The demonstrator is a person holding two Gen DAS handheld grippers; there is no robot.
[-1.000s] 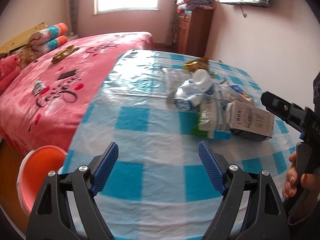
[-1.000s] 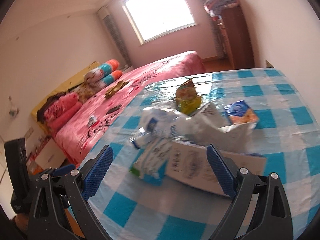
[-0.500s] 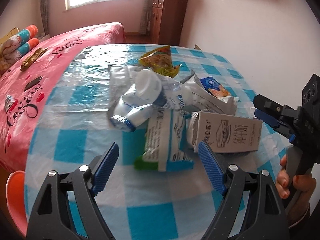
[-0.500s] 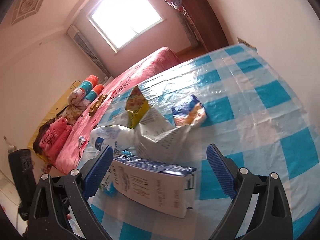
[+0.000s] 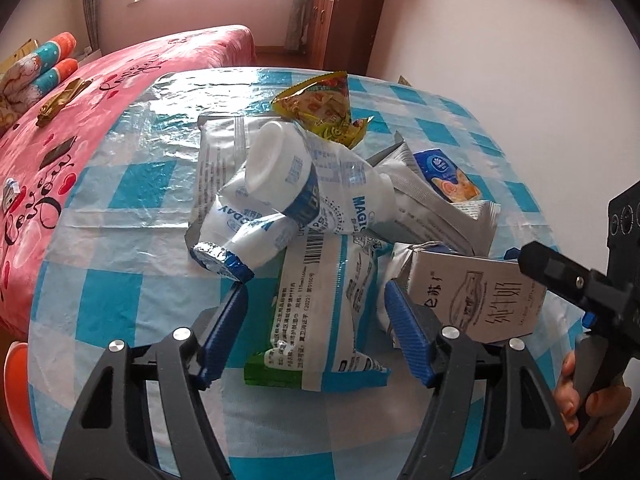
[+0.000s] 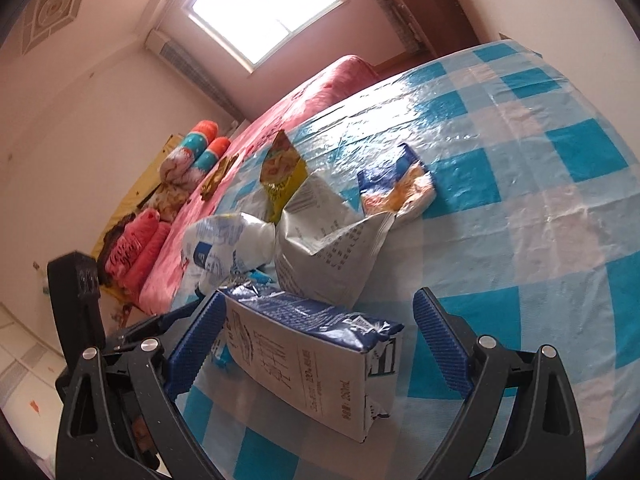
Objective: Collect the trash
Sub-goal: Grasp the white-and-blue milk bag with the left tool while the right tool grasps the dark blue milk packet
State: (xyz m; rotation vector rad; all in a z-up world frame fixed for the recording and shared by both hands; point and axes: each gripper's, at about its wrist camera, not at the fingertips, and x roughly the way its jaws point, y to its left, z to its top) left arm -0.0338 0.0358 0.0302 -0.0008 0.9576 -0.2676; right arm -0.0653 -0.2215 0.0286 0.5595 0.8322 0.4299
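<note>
A heap of trash lies on the blue-checked table (image 5: 132, 296). It holds crushed white bottles (image 5: 288, 176), a yellow snack bag (image 5: 320, 108), a blue biscuit packet (image 5: 444, 176) and a silvery bag (image 5: 432, 208). My left gripper (image 5: 318, 324) straddles a white and green wipes packet (image 5: 324, 312). Its jaws are closing, and gaps still show beside both pads. My right gripper (image 6: 318, 340) is open around a white milk carton (image 6: 312, 360). Its left pad is close beside the carton and its right pad is well clear. In the left wrist view the right gripper (image 5: 560, 276) reaches over the carton (image 5: 472, 300).
A pink bed (image 5: 80, 92) runs along the table's left side, with an orange stool (image 5: 12, 392) at the near left corner. A wooden cabinet (image 5: 344, 12) stands at the back. A wall lies right of the table. A hand (image 5: 576, 392) holds the right gripper's handle.
Both grippers have moved in on the heap. The left one now straddles the wipes packet with narrower jaws. The right one has dropped and rolled, and now has the milk carton between its pads.
</note>
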